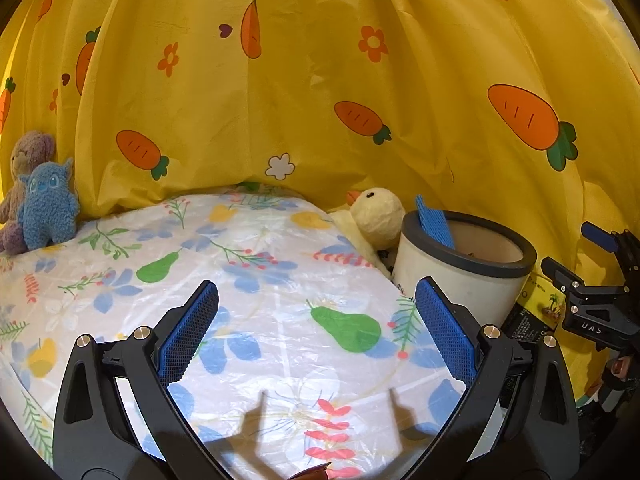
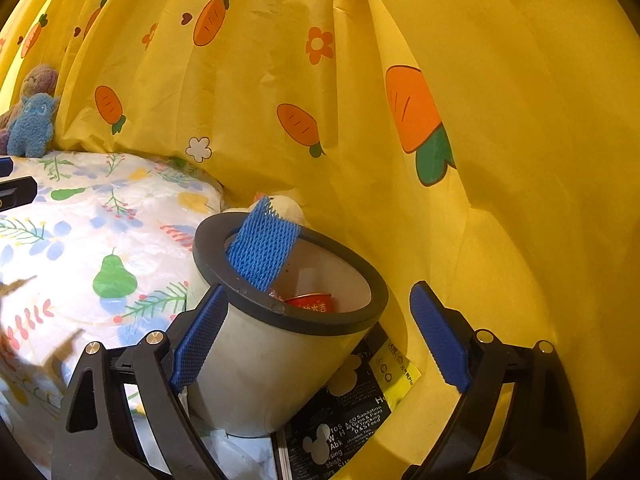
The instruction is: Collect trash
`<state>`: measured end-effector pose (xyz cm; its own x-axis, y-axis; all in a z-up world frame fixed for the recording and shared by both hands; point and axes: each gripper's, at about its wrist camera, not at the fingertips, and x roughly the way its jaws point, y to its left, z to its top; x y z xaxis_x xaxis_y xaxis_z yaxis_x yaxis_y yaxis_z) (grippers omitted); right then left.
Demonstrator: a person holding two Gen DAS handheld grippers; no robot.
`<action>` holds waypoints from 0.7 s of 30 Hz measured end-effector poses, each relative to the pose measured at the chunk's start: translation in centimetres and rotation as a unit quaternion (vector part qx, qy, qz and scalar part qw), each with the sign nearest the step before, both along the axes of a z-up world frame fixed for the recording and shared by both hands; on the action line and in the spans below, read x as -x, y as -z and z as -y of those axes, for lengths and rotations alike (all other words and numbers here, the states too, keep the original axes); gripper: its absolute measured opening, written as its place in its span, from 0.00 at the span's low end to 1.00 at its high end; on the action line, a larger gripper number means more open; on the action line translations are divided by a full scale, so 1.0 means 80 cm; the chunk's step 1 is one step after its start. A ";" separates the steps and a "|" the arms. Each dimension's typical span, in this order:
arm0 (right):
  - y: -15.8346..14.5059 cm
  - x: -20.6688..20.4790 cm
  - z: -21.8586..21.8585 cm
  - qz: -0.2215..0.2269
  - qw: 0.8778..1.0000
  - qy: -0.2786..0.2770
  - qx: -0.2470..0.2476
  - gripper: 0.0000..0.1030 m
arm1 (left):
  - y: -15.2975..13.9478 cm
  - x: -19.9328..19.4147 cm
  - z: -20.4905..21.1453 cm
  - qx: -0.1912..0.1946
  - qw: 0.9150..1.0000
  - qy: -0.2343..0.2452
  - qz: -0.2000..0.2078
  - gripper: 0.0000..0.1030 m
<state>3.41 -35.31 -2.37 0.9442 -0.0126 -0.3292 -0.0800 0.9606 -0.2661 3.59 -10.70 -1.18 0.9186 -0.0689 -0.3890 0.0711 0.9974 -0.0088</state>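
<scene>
A white trash bin (image 1: pixel 452 280) with a dark rim stands at the table's right end, against the yellow curtain. A blue foam net (image 1: pixel 434 222) leans over its rim. In the right wrist view the blue foam net (image 2: pixel 264 248) hangs over the near rim of the bin (image 2: pixel 260 368), and a red can (image 2: pixel 310 302) lies inside. My right gripper (image 2: pixel 318 340) is open close around the bin's near side, its left finger (image 2: pixel 198 340) in front of the wall. My left gripper (image 1: pixel 316 332) is open over the floral table cover, holding nothing.
A yellow duck plush (image 1: pixel 378 216) sits behind the bin. Two plush toys (image 1: pixel 40 200) stand at the far left. A black printed booklet (image 2: pixel 344 412) lies under the bin. The carrot-print curtain (image 1: pixel 320 80) closes off the back and right. A small reddish scrap (image 1: pixel 314 472) shows at the bottom edge.
</scene>
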 end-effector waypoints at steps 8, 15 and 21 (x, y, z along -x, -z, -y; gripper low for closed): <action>0.003 0.003 -0.002 0.012 0.999 0.022 -0.034 0.90 | 0.005 -0.001 0.006 -0.005 1.000 0.006 -0.004 0.94; 0.005 0.004 -0.011 0.017 0.999 0.019 -0.032 0.91 | 0.010 -0.007 0.004 0.000 1.000 0.004 -0.010 0.94; 0.008 0.002 -0.013 0.015 0.999 0.021 -0.034 0.92 | 0.013 -0.009 0.004 -0.001 1.000 0.003 -0.013 0.94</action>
<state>3.21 -34.24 -3.01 0.9525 -0.0303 -0.3029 -0.0332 0.9788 -0.2023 4.32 -11.05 -2.23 0.9073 -0.0742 -0.4139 0.0778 0.9969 -0.0081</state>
